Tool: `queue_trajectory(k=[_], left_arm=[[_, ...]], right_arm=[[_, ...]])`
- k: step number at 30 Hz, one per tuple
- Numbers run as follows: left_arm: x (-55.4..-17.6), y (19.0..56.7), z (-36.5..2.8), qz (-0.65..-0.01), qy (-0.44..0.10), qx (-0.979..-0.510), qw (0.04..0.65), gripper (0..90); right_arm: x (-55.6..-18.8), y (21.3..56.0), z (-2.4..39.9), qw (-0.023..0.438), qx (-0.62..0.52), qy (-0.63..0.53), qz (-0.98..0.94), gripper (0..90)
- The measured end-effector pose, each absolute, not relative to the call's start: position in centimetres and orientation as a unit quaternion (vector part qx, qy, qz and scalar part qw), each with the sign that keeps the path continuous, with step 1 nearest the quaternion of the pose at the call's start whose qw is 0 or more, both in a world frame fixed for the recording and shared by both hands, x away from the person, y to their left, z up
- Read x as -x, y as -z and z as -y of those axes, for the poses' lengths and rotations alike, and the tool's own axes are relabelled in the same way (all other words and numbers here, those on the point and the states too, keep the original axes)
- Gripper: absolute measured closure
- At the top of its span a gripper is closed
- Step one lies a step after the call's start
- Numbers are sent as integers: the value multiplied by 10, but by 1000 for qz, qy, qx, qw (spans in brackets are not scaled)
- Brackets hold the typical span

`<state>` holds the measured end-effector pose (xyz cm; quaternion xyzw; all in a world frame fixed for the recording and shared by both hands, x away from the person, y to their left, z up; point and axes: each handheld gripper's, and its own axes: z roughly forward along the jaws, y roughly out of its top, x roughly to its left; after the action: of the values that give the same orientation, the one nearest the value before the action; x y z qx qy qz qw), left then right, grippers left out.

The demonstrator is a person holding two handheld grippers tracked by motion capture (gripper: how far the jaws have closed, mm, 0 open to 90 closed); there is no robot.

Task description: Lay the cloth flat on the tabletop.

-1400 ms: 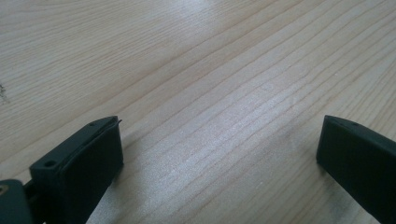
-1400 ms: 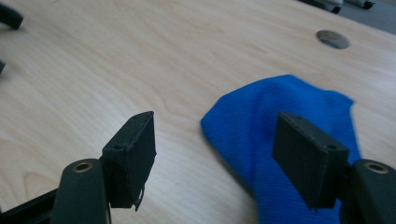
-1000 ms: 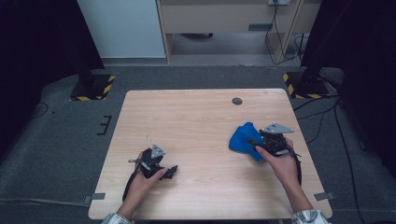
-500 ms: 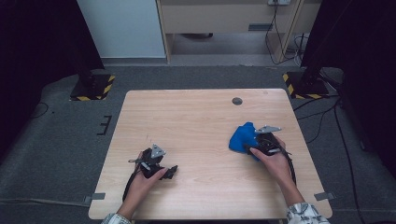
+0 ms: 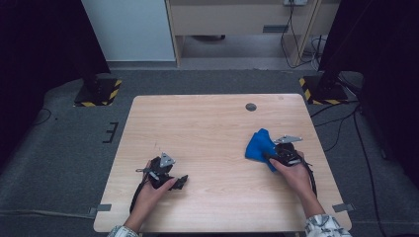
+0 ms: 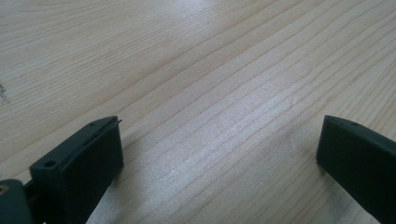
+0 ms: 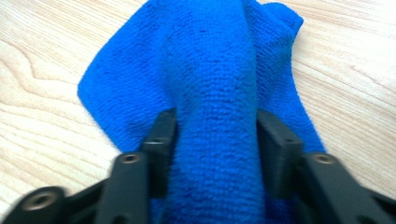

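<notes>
Right gripper view: the right gripper has just been closing and now clamps a raised fold of the blue cloth, at the table's three o'clock, ready to lift. The left gripper stands apart, idle.

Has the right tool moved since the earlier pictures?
Yes. The right tool came nearer the table's front edge, its jaws just closing on a fold of the blue cloth.
</notes>
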<state>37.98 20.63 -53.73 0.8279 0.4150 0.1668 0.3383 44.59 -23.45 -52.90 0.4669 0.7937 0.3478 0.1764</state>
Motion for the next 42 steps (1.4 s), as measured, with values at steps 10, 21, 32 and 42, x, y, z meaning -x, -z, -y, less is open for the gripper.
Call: queue_trajectory(k=[10, 21, 32, 42], left_arm=[[-380, 537, -206, -415, -167, -828, 338, 0], [-380, 537, -206, -415, -166, -828, 339, 0], [-380, 537, -206, -414, -167, -828, 339, 0], [-380, 537, -206, -414, -166, -828, 339, 0]], right_arm=[[-445, 527, 235, 170, -457, -362, -794, 728], [-434, 497, 231, 190, -444, -416, -770, 734], [-425, 471, 212, 193, -415, -452, -766, 733], [-415, 449, 191, 191, -389, -478, -764, 732]])
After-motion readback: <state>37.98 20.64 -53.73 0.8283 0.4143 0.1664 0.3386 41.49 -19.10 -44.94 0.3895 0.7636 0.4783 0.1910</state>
